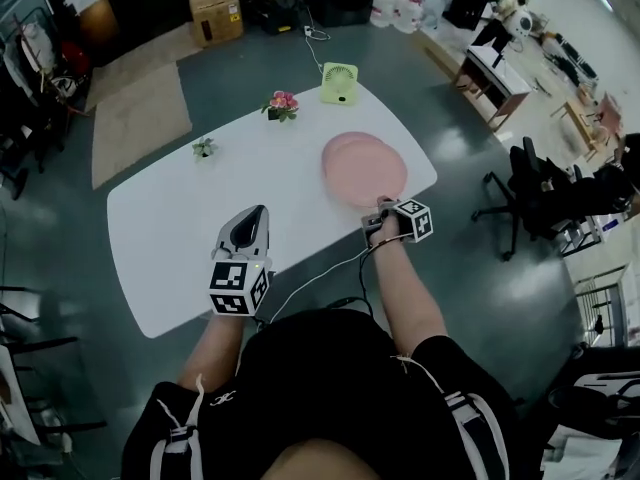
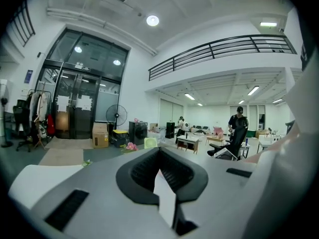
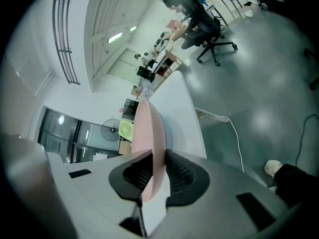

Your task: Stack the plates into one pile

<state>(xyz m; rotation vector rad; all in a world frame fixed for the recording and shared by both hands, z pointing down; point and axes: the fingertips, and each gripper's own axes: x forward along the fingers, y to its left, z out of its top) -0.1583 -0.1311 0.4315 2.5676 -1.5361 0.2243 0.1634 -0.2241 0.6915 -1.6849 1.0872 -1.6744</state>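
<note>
Two pink plates (image 1: 365, 166) lie one on the other, slightly offset, at the right side of the white table (image 1: 180, 238). My right gripper (image 1: 383, 208) is at their near rim. In the right gripper view the upper plate (image 3: 147, 128) runs edge-on between the jaws of this gripper (image 3: 155, 163); the jaws stand slightly apart around the rim, so it is open. My left gripper (image 1: 260, 212) hovers over the table's near middle, well left of the plates. Its jaws (image 2: 159, 156) meet at the tip with nothing between them.
A green desk fan (image 1: 339, 81), a pink flower pot (image 1: 282, 104) and a small plant (image 1: 204, 148) stand along the table's far side. A black office chair (image 1: 530, 193) is on the floor to the right. A white cable (image 1: 310, 290) trails over the near table edge.
</note>
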